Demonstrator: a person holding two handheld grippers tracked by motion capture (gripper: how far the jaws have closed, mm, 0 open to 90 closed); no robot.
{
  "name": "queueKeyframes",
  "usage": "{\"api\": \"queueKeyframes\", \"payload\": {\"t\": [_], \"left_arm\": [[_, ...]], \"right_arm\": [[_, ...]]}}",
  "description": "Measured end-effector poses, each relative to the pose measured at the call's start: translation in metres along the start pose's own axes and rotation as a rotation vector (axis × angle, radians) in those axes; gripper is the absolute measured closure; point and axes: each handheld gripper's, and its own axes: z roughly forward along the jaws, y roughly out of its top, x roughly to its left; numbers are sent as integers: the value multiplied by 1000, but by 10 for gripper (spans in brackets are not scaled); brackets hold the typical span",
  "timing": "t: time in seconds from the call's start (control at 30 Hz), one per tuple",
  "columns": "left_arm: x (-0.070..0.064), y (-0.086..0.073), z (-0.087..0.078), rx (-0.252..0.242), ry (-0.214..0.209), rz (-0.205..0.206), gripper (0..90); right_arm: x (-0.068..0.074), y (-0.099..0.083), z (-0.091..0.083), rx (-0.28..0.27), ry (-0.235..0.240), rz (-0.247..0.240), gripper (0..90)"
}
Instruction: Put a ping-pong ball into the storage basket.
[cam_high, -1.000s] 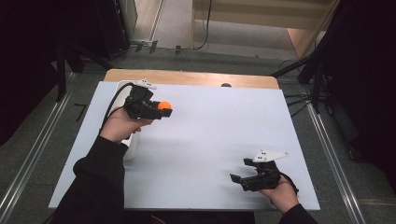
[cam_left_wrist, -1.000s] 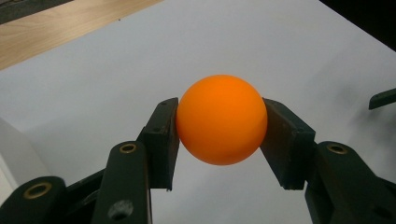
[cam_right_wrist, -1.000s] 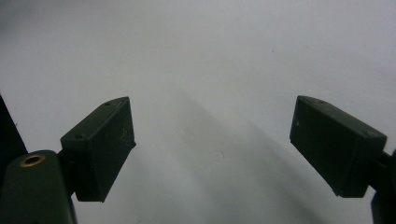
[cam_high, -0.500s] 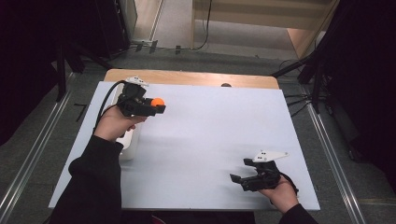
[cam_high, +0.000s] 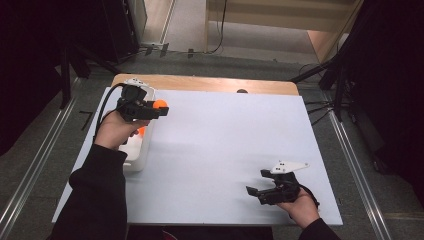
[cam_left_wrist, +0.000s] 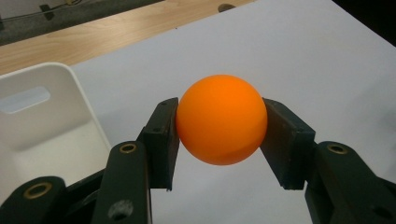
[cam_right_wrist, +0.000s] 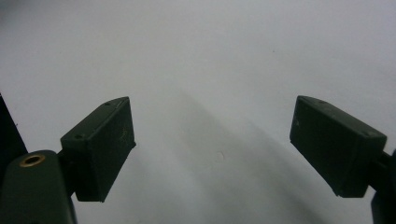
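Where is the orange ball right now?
The orange ball is pinched between the jaws of the left gripper, held in the air at the left side of the table, just beside the white bin.

At the far left of the white table (cam_high: 215, 150), the left gripper (cam_high: 159, 107) holds an orange ball (cam_high: 160, 104) between its fingers, above the far end of a white bin (cam_high: 137, 155). The right gripper (cam_high: 254, 191) rests at the near right, jaws spread apart, pointing left.
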Motion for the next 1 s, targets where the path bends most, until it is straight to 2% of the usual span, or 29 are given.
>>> {"api": "queueKeyframes", "payload": {"t": [0.4,0.5,0.57,0.87,1.0], "left_arm": [[12,-1,-5,-46,84,-50,503],[14,-1,-5,-50,95,-56,503],[16,-1,-6,-59,101,-75,503],[22,-4,-7,-67,170,-98,503],[27,-6,-8,-79,186,-119,503]], "right_arm": [[0,0,-1,1,2,-8,124],[0,0,-1,1,1,-8,124],[0,0,-1,1,2,-9,124],[1,1,0,2,5,-12,124],[0,1,1,0,6,-16,124]]}}
